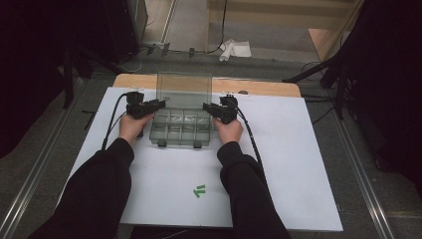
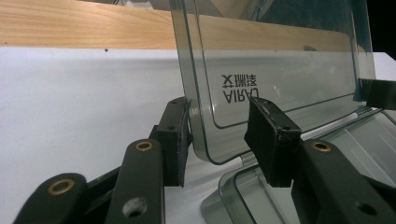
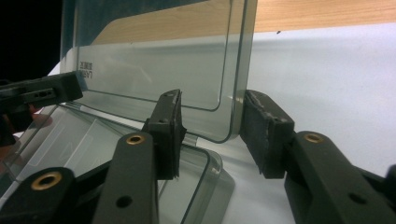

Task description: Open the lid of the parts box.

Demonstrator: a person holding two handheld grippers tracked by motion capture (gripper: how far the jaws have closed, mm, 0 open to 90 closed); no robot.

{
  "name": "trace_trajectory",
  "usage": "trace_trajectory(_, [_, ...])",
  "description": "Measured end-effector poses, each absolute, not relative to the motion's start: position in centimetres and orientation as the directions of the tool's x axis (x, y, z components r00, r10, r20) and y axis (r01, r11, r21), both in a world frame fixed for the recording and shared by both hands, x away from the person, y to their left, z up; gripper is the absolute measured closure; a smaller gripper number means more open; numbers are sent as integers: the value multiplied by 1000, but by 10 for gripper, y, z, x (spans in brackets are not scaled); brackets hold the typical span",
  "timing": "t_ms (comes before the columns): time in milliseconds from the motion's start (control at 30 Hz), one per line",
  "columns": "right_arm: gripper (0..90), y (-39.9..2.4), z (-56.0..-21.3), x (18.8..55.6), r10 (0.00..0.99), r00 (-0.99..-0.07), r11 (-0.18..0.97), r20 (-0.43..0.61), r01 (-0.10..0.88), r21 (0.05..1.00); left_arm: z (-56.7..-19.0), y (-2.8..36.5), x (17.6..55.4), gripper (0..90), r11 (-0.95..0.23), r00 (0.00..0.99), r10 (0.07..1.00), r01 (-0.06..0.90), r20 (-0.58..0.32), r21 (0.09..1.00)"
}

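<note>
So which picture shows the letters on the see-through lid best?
The left gripper view: the lid is close and its letters read large, though mirrored. The right gripper view shows small letters near the lid's far edge. In the high view the lid looks plain.

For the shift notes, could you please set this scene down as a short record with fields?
Surface: white table top, wooden strip along the far edge
Main item: clear smoky plastic compartment box
Lid: clear hinged lid stands upright, open
Left gripper: jaws straddle the lid's lower corner; one pad touches it, the other stands off
Right gripper: jaws straddle the lid's opposite corner, with gaps showing
Marker: small green tape mark near the person's side
</note>
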State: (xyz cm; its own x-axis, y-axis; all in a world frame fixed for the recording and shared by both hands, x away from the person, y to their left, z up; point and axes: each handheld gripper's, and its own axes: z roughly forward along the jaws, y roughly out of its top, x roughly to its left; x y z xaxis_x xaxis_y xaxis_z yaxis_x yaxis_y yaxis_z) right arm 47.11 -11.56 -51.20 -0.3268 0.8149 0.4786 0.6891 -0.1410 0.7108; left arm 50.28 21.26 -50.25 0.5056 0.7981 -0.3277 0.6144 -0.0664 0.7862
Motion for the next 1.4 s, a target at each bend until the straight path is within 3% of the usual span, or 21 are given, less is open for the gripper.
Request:
trace_trajectory(567, [504, -115, -513, 472, 819, -324, -138, 472, 689, 712, -503, 213, 504, 501, -71, 499, 808, 611, -313, 789])
trace_trajectory(733, [436, -116, -506, 470, 825, -329, -131, 460, 679, 722, -504, 215, 505, 393, -36, 472, 804, 646, -362, 763])
trace_trajectory(933, [381, -119, -497, 464, 828, -370, -67, 421, 681, 730, -494, 216, 501, 392, -77, 487, 813, 633, -319, 770])
trace_trajectory(1400, [373, -125, -482, 445, 814, -432, 3, 389, 673, 740, -473, 226, 483, 391, -132, 530, 787, 644, -315, 753])
